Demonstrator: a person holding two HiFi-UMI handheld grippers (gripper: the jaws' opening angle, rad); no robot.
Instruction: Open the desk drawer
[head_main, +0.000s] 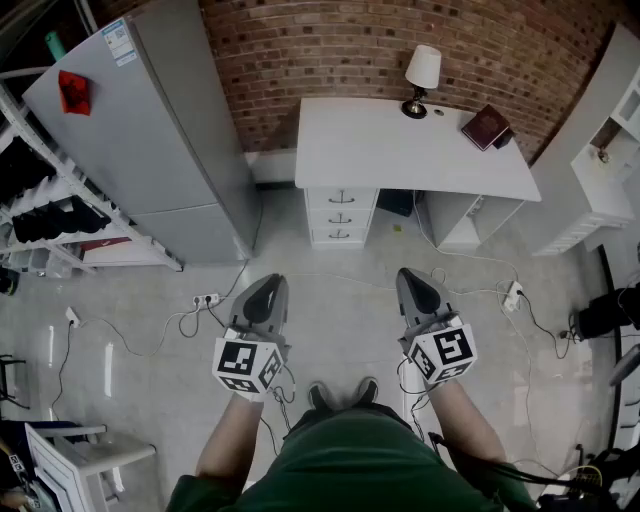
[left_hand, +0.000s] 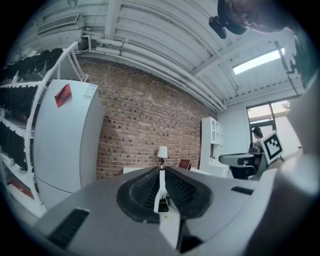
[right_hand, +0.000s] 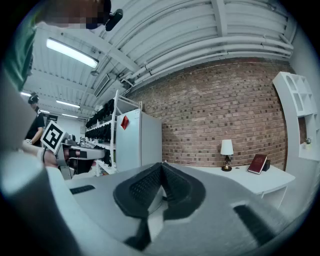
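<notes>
A white desk (head_main: 400, 150) stands against the brick wall, far ahead of me. Its three drawers (head_main: 340, 216) are stacked under its left end, all pushed in, each with a small dark handle. My left gripper (head_main: 268, 283) and right gripper (head_main: 412, 275) are held side by side over the floor, pointing level toward the desk and well short of it. Both look shut, tips together, with nothing between them. The left gripper view shows its jaws (left_hand: 161, 171) with the desk's lamp (left_hand: 162, 151) just beyond them. In the right gripper view the jaws (right_hand: 161, 165) sit left of the desk (right_hand: 260, 180).
A table lamp (head_main: 422, 75) and a dark red book (head_main: 487, 127) are on the desk. A tall grey fridge (head_main: 150, 130) and a storage rack (head_main: 40, 200) stand at the left. Cables and a power strip (head_main: 205, 299) lie on the floor. White shelving (head_main: 600, 170) is at the right.
</notes>
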